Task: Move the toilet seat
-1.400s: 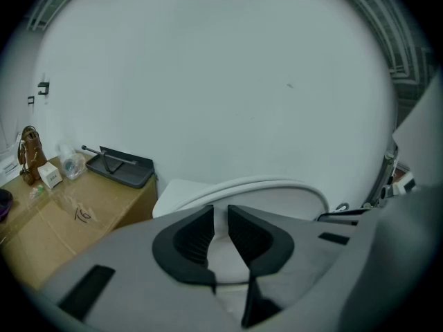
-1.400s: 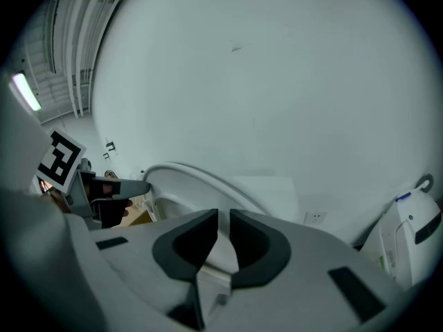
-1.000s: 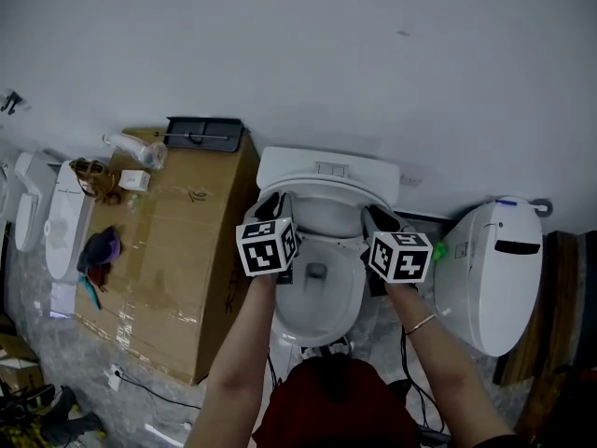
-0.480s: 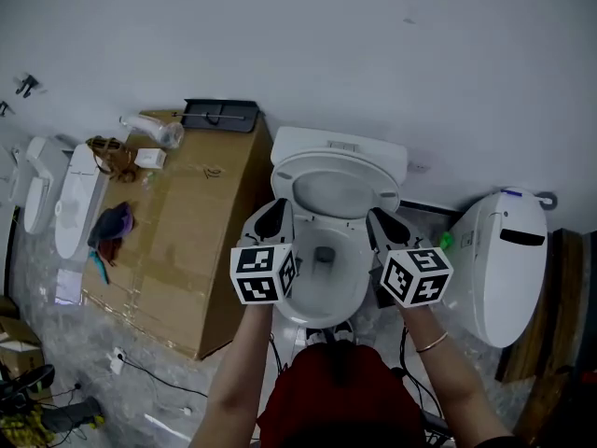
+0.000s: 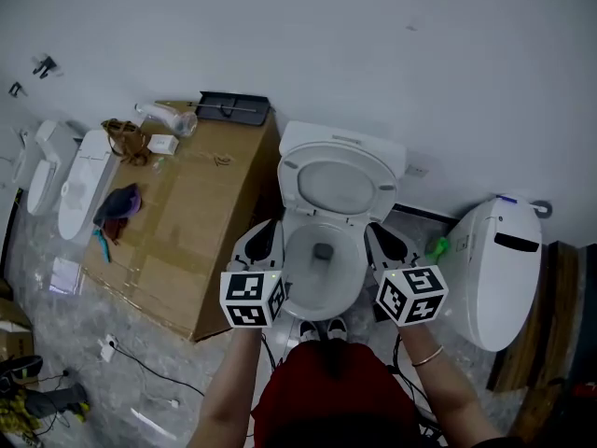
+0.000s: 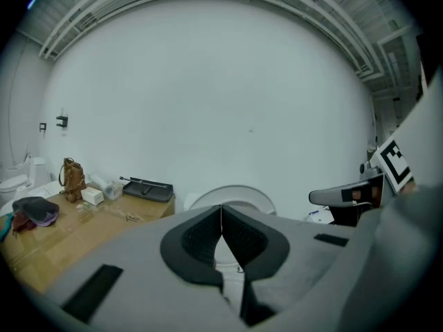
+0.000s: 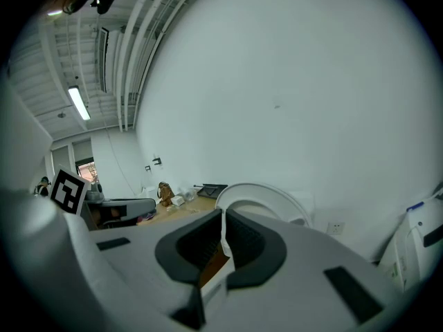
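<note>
The white toilet seat (image 5: 338,187) stands raised against the tank (image 5: 340,144), above the open bowl (image 5: 322,273). My left gripper (image 5: 262,238) hovers at the bowl's left side, shut, with nothing between its jaws. My right gripper (image 5: 385,242) is at the bowl's right side, its jaws closing to a thin slit with nothing between them. Neither gripper touches the seat. In the left gripper view the seat (image 6: 232,194) arches behind the shut gripper (image 6: 221,210). In the right gripper view the seat (image 7: 266,198) rises behind the gripper (image 7: 223,217).
A large cardboard box (image 5: 187,227) stands left of the toilet, carrying a black tray (image 5: 233,107), a brown bag (image 5: 124,139) and small items. Another white toilet (image 5: 499,269) is at the right. White toilet parts (image 5: 82,194) and cables lie on the floor at the left.
Both grippers have drawn back from beside the seat toward the person, ending beside the bowl's front. Their jaws have come together.
</note>
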`<control>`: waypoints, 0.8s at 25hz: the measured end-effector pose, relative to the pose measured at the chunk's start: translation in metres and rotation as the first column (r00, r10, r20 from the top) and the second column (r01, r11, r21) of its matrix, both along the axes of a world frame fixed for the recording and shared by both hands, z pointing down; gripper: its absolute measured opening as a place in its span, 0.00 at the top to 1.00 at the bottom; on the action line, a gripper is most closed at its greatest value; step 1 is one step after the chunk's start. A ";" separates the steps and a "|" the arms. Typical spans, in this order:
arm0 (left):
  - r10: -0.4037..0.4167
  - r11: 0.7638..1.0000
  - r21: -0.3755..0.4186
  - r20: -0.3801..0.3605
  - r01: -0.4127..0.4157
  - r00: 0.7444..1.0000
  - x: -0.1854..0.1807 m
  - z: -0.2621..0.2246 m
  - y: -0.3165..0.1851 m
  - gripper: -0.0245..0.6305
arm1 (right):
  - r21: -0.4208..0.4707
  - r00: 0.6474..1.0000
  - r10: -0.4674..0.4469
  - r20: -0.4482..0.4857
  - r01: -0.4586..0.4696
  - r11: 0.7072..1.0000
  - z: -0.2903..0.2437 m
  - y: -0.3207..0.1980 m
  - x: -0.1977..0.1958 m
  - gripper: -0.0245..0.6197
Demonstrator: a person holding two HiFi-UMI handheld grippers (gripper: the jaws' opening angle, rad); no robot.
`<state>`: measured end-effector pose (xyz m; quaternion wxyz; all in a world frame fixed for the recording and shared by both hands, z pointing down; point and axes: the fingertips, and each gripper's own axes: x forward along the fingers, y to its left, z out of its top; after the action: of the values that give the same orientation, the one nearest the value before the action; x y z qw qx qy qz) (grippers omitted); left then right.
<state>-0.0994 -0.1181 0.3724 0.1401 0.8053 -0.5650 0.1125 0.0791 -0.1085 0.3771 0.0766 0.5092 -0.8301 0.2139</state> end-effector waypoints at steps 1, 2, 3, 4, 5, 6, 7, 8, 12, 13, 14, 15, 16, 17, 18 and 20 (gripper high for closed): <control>-0.006 1.000 0.007 0.000 0.006 1.000 -0.001 -0.003 0.007 0.92 | 0.004 1.000 -0.004 0.001 0.004 1.000 -0.002 0.006 0.000 0.91; -0.013 1.000 0.013 -0.002 0.013 1.000 -0.002 -0.006 0.013 0.92 | 0.010 1.000 -0.007 0.004 0.007 1.000 -0.005 0.011 0.000 0.91; -0.018 1.000 0.019 -0.008 0.018 1.000 -0.003 -0.009 0.020 0.92 | 0.016 1.000 -0.009 0.007 0.009 1.000 -0.007 0.016 0.000 0.92; -0.022 0.999 0.024 -0.013 0.023 1.000 -0.003 -0.012 0.027 0.92 | 0.024 1.000 -0.011 0.012 0.011 1.000 -0.010 0.021 0.000 0.92; -0.025 0.999 0.028 -0.013 0.026 1.000 -0.003 -0.014 0.034 0.92 | 0.032 1.000 -0.015 0.016 0.014 0.999 -0.012 0.027 -0.002 0.92; -0.028 0.999 0.029 -0.012 0.028 1.000 -0.003 -0.015 0.043 0.92 | 0.038 1.000 -0.020 0.020 0.019 0.999 -0.014 0.033 -0.003 0.93; -0.031 0.999 0.029 -0.012 0.031 0.999 -0.004 -0.016 0.051 0.92 | 0.041 0.999 -0.026 0.023 0.025 0.999 -0.015 0.039 -0.005 0.93; -0.034 0.999 0.030 -0.017 0.035 0.999 -0.003 -0.017 0.058 0.92 | 0.041 0.999 -0.031 0.024 0.030 0.999 -0.016 0.044 -0.006 0.93; -0.044 0.998 0.044 -0.016 0.044 0.999 -0.001 -0.026 0.081 0.92 | 0.041 0.998 -0.046 0.030 0.045 0.998 -0.022 0.060 -0.008 0.94; -0.044 0.998 0.047 -0.005 0.044 0.999 -0.001 -0.027 0.087 0.92 | 0.045 0.998 -0.051 0.039 0.049 0.998 -0.025 0.063 -0.009 0.94; -0.047 0.998 0.049 0.006 0.047 0.999 -0.001 -0.027 0.091 0.92 | 0.053 0.997 -0.055 0.045 0.053 0.997 -0.028 0.066 -0.009 0.94; -0.053 0.997 0.050 0.010 0.052 0.999 -0.002 -0.027 0.096 0.92 | 0.061 0.997 -0.061 0.046 0.058 0.996 -0.030 0.069 -0.010 0.94; -0.059 0.997 0.050 0.009 0.059 0.998 -0.003 -0.028 0.100 0.92 | 0.067 0.997 -0.067 0.044 0.064 0.996 -0.033 0.071 -0.010 0.94; -0.066 0.997 0.048 0.004 0.066 0.998 -0.003 -0.028 0.104 0.92 | 0.070 0.997 -0.073 0.039 0.070 0.995 -0.034 0.074 -0.010 0.94; -0.071 0.996 0.047 -0.001 0.071 0.997 -0.004 -0.028 0.108 0.92 | 0.072 0.996 -0.079 0.032 0.076 0.994 -0.035 0.077 -0.011 0.94; -0.077 0.996 0.053 -0.005 0.077 0.997 -0.005 -0.031 0.114 0.92 | 0.075 0.996 -0.092 0.015 0.090 0.993 -0.035 0.083 -0.011 0.94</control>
<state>-0.1042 -0.0037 0.3411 0.1236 0.7866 -0.5981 0.0910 0.0677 -0.0260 0.3422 0.0596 0.4712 -0.8606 0.1839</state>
